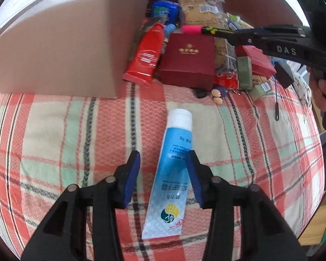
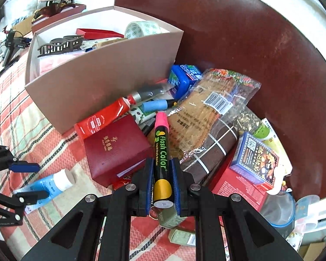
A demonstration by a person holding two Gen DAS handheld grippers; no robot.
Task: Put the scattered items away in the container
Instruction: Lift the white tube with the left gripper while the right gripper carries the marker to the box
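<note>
A light blue tube with a white cap [image 1: 173,158] lies on the plaid cover. My left gripper [image 1: 163,154] stands open astride its middle; the left pad [image 1: 132,171] is clear of it and the right pad [image 1: 194,174] sits at its edge. The right wrist view shows that same tube [image 2: 54,181] and left gripper [image 2: 35,180]. My right gripper [image 2: 162,161] is shut on a black marker with a pink cap [image 2: 160,143], held above the pile. From the left wrist view the marker [image 1: 191,29] hangs over the dark red box [image 1: 188,58]. The beige cardboard box [image 2: 102,69] stands open at the left.
Inside the box are a hair claw [image 2: 58,44], a tape roll [image 2: 141,29] and more. The pile holds a red tube [image 2: 104,117], a snack packet [image 2: 206,113], a blue carton [image 2: 255,158] and several small boxes. A dark brown board [image 2: 250,32] rises behind.
</note>
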